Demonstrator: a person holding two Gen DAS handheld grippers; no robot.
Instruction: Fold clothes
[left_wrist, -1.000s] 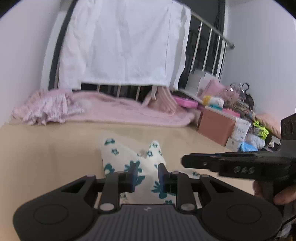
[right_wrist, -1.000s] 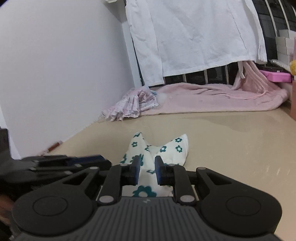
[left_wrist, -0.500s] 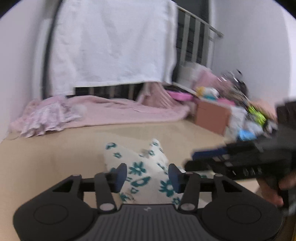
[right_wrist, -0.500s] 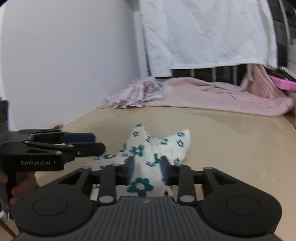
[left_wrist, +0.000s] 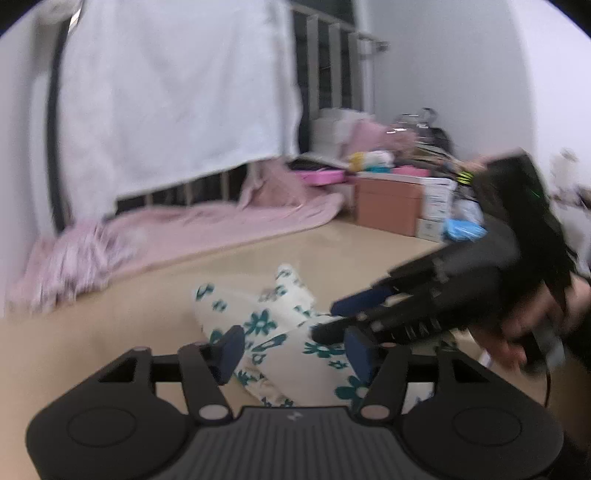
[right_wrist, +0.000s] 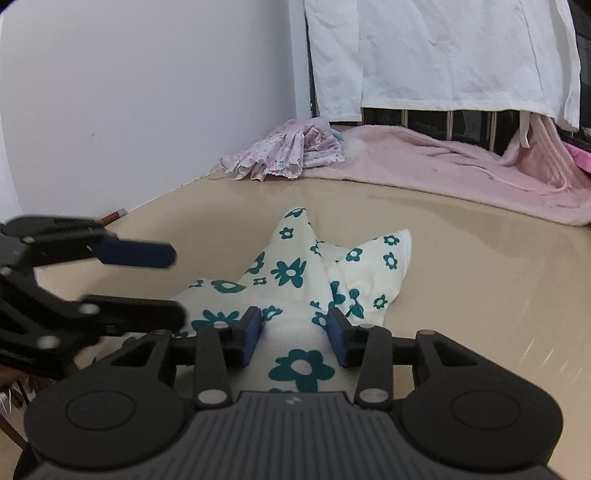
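Floral garment (right_wrist: 295, 273), cream with teal flowers, crumpled on the beige tabletop (right_wrist: 480, 288), two pointed ends aimed away toward the pink blanket (right_wrist: 443, 158) at the far edge. Right gripper (right_wrist: 294, 334) low over the near part of the cloth, blue-padded fingers (right_wrist: 250, 332) spread, fabric lying between them but not pinched. Left gripper (left_wrist: 293, 350) likewise parted wide, pads on either side of the cloth's near end, nothing clamped. Seen from the right wrist camera, left gripper (right_wrist: 162, 280) at the left side, jaws apart one above the other, tips just beside the garment's left edge. From the left wrist camera, right gripper (left_wrist: 332, 317) blurred, reaching in from the right, tips close over the cloth; contact impossible to tell. White sheet (right_wrist: 436, 51) draped over a metal bed rail (left_wrist: 332, 66) behind the blanket. Bundle of pale pink ruffled clothing (right_wrist: 288, 151) by the wall, well apart from the floral piece. Brown box (left_wrist: 388, 203) and clutter on the far right.
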